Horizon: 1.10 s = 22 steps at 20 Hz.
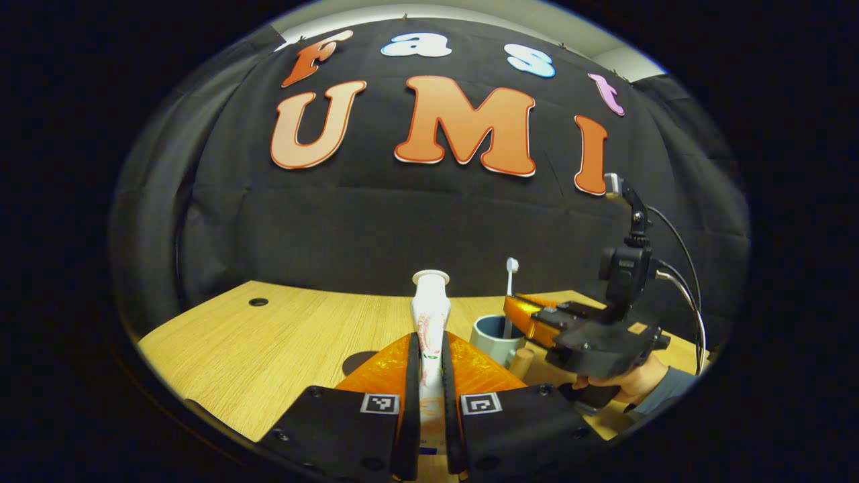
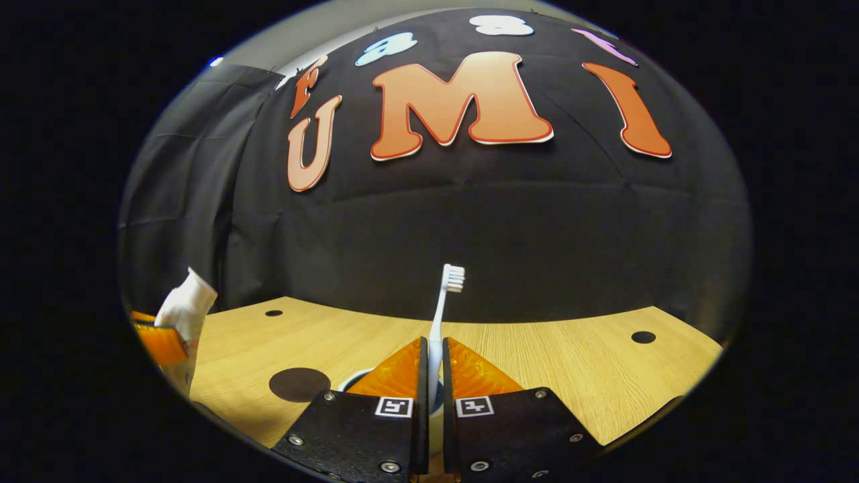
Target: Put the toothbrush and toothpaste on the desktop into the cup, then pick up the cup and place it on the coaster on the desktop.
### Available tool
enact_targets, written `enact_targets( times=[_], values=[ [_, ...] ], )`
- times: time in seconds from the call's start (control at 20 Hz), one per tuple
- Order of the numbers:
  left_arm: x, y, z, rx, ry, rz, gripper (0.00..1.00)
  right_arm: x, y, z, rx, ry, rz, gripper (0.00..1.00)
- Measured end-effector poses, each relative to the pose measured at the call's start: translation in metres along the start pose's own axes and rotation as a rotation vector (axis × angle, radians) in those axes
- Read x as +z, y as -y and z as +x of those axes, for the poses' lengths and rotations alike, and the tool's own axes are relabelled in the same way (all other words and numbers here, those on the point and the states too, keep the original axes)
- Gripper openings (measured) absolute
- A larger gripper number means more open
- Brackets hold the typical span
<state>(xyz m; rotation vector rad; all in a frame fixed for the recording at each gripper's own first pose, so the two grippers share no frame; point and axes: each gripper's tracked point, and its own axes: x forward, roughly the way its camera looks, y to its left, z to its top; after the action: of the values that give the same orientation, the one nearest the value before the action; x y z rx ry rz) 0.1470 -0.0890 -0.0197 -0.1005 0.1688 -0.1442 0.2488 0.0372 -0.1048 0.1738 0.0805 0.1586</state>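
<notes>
A: Toothpaste is standing cap-up between the jaws of my left gripper, which are clamping its body above the surface.

B: And the toothbrush?

A: I am pinching its handle in the closed jaws of my right gripper, bristles up, over the cup. The dark round coaster is lying just left of the cup.

B: Risk?

A: I am judging that both grippers are crowding one rim; a nudge could be tipping the cup.

White toothbrush, pale blue-grey cup (darker inside), light wood-grain desktop.
</notes>
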Motion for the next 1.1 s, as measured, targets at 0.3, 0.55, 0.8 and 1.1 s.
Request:
enact_targets(
  times=[0.3,0.55,0.8,1.1],
  values=[
    [0.035,0.024,0.032,-0.013,0.117,0.005,0.19,-0.011,0.018,-0.025,-0.002,-0.080,0.016,0.26],
    [0.061,0.042,0.052,-0.031,0.228,-0.025,0.19,-0.003,0.041,-0.057,-0.035,-0.090,0.016,0.40],
    [0.085,0.061,0.070,-0.066,0.330,-0.048,0.19,0.003,0.057,-0.095,-0.040,-0.079,0.024,0.58],
    [0.095,0.072,0.099,-0.141,0.363,-0.089,0.19,0.017,0.054,-0.132,-0.001,-0.054,-0.011,0.84]
  ],
)
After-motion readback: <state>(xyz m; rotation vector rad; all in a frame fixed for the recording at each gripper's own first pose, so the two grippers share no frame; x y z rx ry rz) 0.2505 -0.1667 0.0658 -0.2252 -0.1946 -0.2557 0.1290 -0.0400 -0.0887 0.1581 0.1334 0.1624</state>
